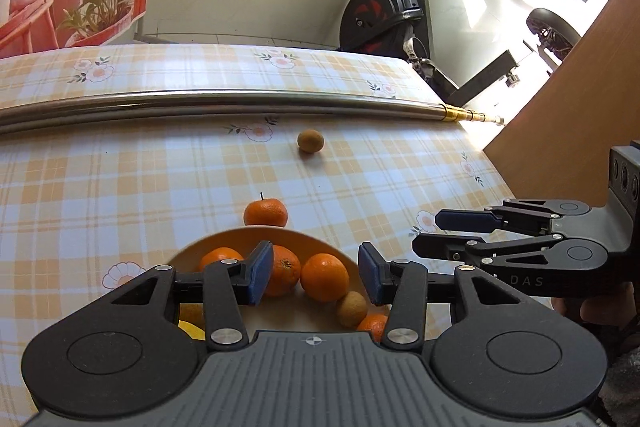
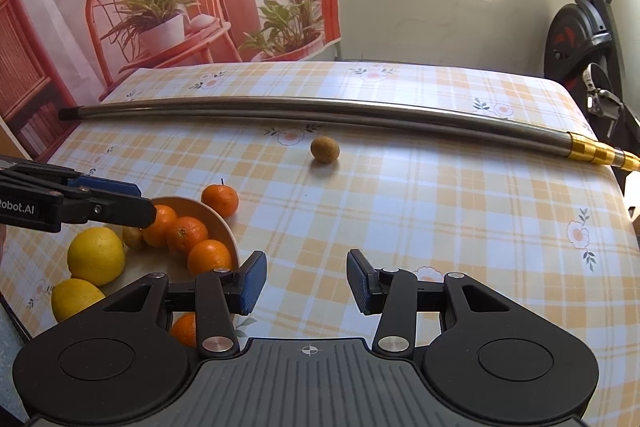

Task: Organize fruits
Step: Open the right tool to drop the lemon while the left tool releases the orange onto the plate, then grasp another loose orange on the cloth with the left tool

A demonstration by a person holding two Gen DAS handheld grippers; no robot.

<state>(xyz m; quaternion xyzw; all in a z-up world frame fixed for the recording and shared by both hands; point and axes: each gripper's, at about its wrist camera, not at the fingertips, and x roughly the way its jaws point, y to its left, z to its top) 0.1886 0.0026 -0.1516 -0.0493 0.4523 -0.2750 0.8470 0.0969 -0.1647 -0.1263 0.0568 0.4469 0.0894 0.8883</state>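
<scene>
With most fruit already gathered in the bowl [image 2: 230, 233] near the table's [image 2: 440, 207] front edge, both the left gripper [image 1: 316, 277] and right gripper [image 2: 306, 281] hover open and empty, likely for the loose mandarin [image 2: 220, 200] just beside the rim and the kiwi [image 2: 325, 148] toward the far edge.

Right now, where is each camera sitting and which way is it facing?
Left wrist: on the left gripper, jaws open above the bowl, facing the metal pole; right gripper enters alongside.
Right wrist: on the right gripper, jaws open over tablecloth; left gripper reaches over the bowl.
Shared: bowl, pole, loose tangerine, brown fruit.
</scene>
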